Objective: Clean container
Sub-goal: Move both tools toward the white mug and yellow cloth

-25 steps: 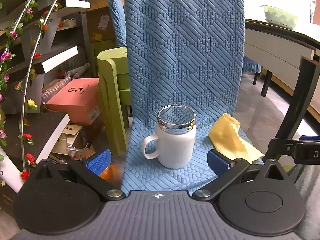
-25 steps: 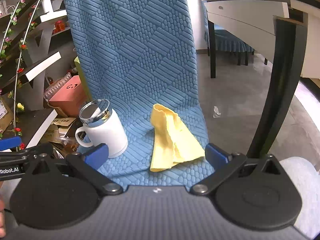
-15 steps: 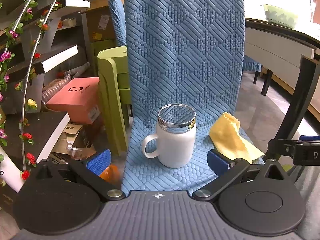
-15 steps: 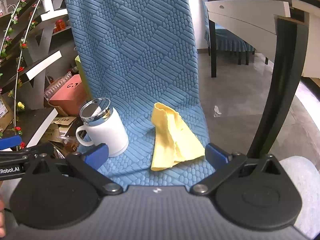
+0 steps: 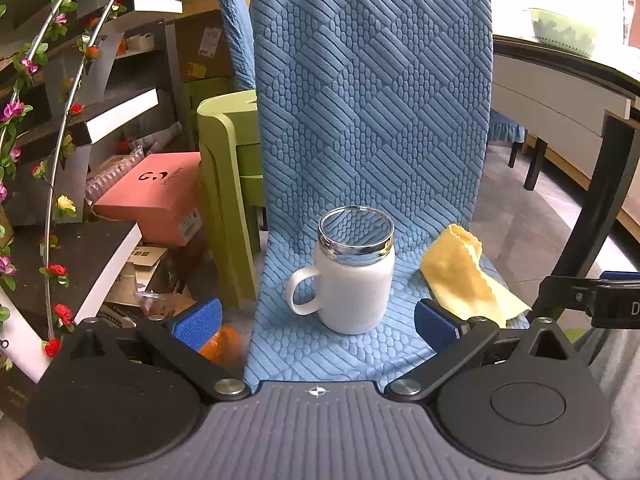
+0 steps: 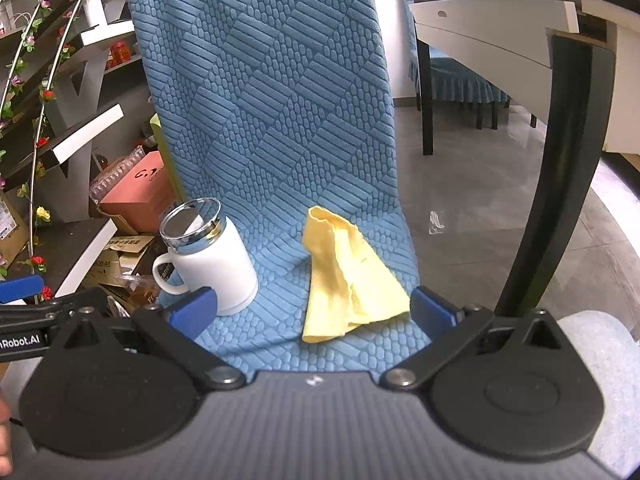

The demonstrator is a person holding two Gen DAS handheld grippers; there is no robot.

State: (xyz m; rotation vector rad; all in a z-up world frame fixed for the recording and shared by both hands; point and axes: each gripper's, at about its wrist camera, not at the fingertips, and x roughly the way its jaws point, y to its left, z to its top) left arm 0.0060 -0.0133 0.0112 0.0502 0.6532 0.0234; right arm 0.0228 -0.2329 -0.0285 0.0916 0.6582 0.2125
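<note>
White mug sits dead ahead of your spread, empty left gripper; yellow cloth probably nearer your spread right gripper.

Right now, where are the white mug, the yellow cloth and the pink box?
white mug (image 5: 354, 292): left wrist view, on the front of its white body.
yellow cloth (image 6: 346, 280): right wrist view, on the middle of its folds.
pink box (image 5: 150, 196): left wrist view, on its top face.

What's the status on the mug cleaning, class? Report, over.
Left gripper open, facing white mug. Right gripper open, facing yellow cloth. Mug lidded, untouched. Nothing in the way.
</note>
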